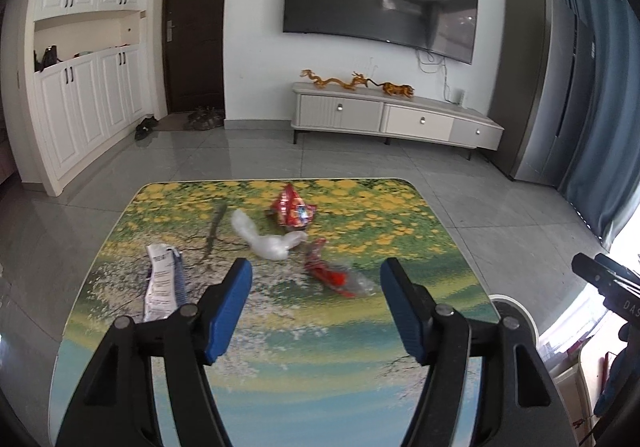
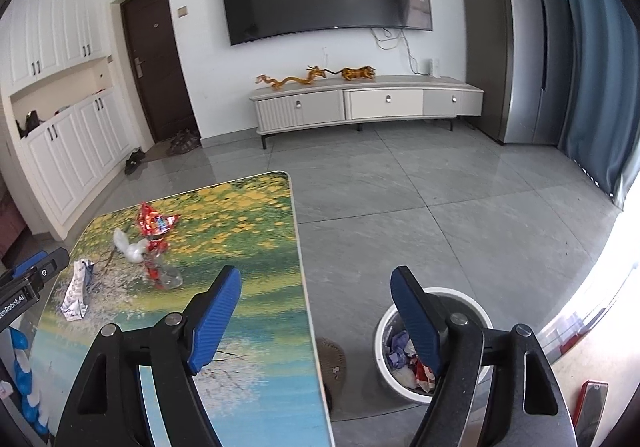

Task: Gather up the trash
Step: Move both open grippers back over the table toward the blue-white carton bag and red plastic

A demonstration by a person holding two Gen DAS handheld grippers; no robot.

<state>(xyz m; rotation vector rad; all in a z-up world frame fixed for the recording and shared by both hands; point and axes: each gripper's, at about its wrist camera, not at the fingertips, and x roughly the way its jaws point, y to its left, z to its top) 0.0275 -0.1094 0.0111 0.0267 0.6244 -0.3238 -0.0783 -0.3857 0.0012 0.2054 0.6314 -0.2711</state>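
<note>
Trash lies on the flower-print table: a red snack bag at the far side, a crumpled clear plastic bag, a red and clear wrapper, and a white and blue packet at the left. My left gripper is open and empty, above the table just short of the red and clear wrapper. My right gripper is open and empty, over the table's right edge. A white trash bin with wrappers inside stands on the floor under its right finger. The same trash shows in the right wrist view: red bag, packet.
The bin's rim shows past the table's right corner. A brown round object lies on the floor between table and bin. A TV cabinet, a dark door and blue curtains stand beyond grey tiled floor.
</note>
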